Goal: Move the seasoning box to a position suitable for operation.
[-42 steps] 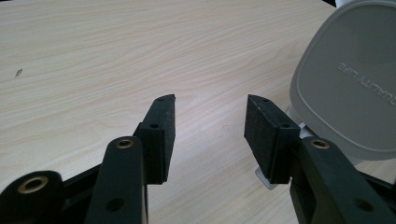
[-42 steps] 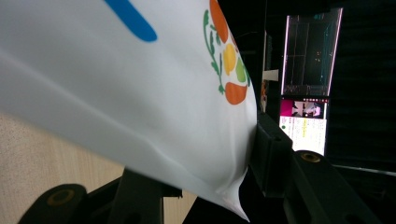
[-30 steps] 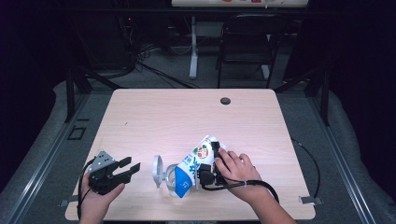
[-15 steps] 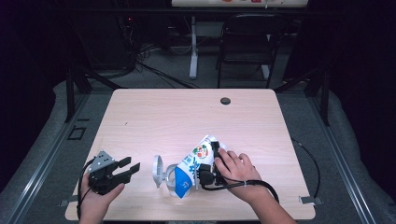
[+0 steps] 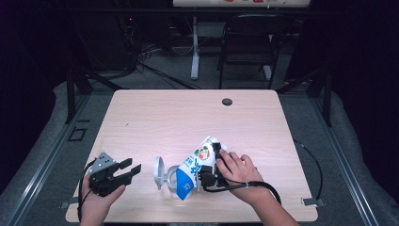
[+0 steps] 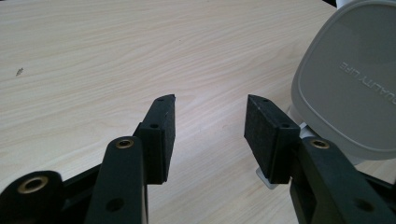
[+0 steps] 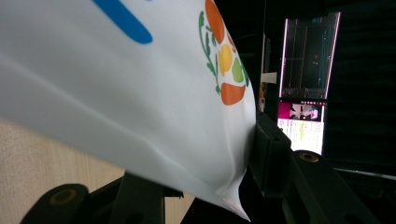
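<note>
Nothing has shifted over the last second. Low in the high view, the right gripper (image 5: 210, 170) pinches the bag (image 5: 194, 165) over the container (image 5: 165, 173); lower left, the left gripper (image 5: 126, 170) waits, jaws spread. Pouring looks paused.

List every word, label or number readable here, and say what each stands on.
"QUALITY LIFE": embossed on the grey lid, seen upside down in the left gripper view.
White pouch: blue print and a fruit emblem; its lettering is too blurred to read.
Distant screen: text too small to read.
</note>
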